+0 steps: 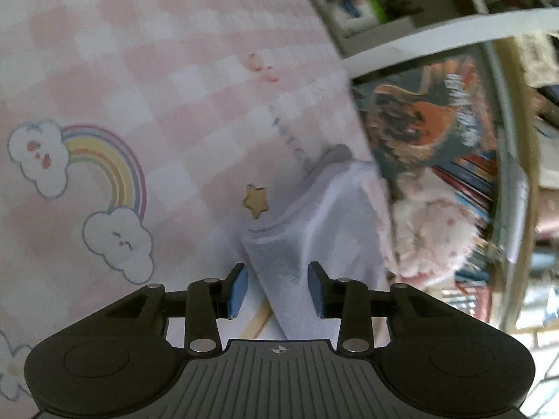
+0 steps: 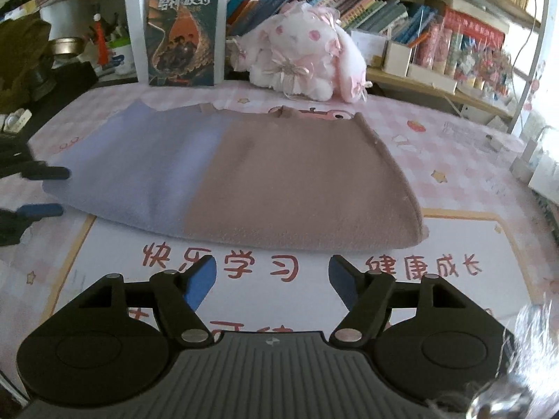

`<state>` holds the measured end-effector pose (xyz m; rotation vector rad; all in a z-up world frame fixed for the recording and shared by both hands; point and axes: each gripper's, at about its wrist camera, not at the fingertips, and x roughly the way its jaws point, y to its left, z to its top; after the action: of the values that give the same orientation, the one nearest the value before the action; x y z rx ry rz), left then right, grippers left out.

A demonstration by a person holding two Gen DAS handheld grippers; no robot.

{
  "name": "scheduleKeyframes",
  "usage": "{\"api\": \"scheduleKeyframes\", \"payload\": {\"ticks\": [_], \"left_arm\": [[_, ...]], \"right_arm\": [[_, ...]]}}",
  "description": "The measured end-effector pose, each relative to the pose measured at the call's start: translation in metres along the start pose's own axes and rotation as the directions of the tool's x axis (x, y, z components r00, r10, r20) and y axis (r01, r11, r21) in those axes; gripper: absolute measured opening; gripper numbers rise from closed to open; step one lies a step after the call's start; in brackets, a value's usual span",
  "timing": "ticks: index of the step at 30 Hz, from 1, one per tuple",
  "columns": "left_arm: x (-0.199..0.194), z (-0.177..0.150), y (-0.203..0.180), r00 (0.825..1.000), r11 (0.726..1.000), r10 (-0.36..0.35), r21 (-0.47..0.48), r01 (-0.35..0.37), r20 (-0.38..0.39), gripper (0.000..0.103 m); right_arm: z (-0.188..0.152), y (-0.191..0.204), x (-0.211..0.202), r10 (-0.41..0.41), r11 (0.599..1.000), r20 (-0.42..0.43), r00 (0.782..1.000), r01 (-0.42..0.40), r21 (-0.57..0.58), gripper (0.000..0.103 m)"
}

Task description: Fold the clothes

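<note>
A folded garment, lilac on its left half (image 2: 139, 174) and dusty pink on its right, lies flat on the pink checked mat (image 2: 454, 160). My right gripper (image 2: 272, 279) is open and empty, just in front of the garment's near edge. My left gripper (image 1: 277, 288) is open, with the lilac end of the garment (image 1: 314, 216) between its blue pads (image 1: 237, 289) but not clamped. The left gripper's fingertips (image 2: 42, 190) also show at the garment's left edge in the right wrist view.
A pink and white plush rabbit (image 2: 300, 59) and an upright book (image 2: 185, 31) stand behind the garment. Shelves of books (image 2: 349, 0) run along the back. Small boxes (image 2: 545, 171) sit at the mat's right edge, and dark clutter (image 2: 31, 59) lies at the far left.
</note>
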<state>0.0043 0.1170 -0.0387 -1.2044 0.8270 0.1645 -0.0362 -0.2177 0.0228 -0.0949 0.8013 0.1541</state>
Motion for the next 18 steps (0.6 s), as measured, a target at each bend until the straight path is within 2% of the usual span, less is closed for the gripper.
{"api": "scheduleKeyframes", "payload": {"ticks": [3,5,7,8,10,11,12,14,15,18], "left_arm": [[0.004,0.001,0.002,1.000,0.999,-0.011,-0.041,0.012,0.026,0.033],[0.010,0.001,0.001,0.999,1.000,-0.004,-0.027,0.005,0.039,0.019],[0.017,0.004,0.007,0.999,0.999,-0.037,-0.039,0.038,0.029,0.008],[0.016,0.007,0.010,0.998,0.997,-0.063,-0.037,0.064,0.030,0.006],[0.006,0.008,-0.002,0.992,0.989,-0.104,0.111,0.097,0.066,0.006],[-0.003,0.006,-0.012,0.988,0.969,-0.125,0.223,0.101,0.095,0.006],[-0.015,0.002,-0.022,0.980,0.936,-0.154,0.336,0.105,0.123,0.006],[-0.031,0.001,-0.028,0.971,0.902,-0.191,0.416,0.115,0.144,0.006],[-0.034,0.003,-0.026,0.971,0.905,-0.182,0.412,0.104,0.153,0.006],[-0.031,0.016,-0.004,0.982,0.950,-0.116,0.306,0.065,0.152,0.006]], "right_arm": [[0.000,-0.001,-0.006,-0.021,1.000,0.009,1.000,0.021,0.003,0.069],[0.001,-0.004,-0.008,-0.037,0.999,0.010,0.999,0.036,0.014,0.069],[0.002,-0.008,-0.009,-0.052,0.998,0.010,0.999,0.052,0.030,0.069],[0.003,-0.010,-0.009,-0.057,0.998,0.009,0.998,0.057,0.039,0.069],[0.003,-0.012,-0.010,-0.066,0.996,0.009,0.998,0.065,0.056,0.069],[0.003,-0.014,-0.011,-0.069,0.996,0.008,0.998,0.068,0.064,0.069],[0.003,-0.015,-0.011,-0.071,0.995,0.007,0.997,0.071,0.072,0.069],[0.003,-0.017,-0.010,-0.076,0.993,0.002,0.997,0.076,0.085,0.069],[0.004,-0.017,-0.009,-0.077,0.993,-0.001,0.997,0.077,0.088,0.069],[0.006,-0.016,-0.007,-0.074,0.994,-0.004,0.997,0.074,0.086,0.069]]}}
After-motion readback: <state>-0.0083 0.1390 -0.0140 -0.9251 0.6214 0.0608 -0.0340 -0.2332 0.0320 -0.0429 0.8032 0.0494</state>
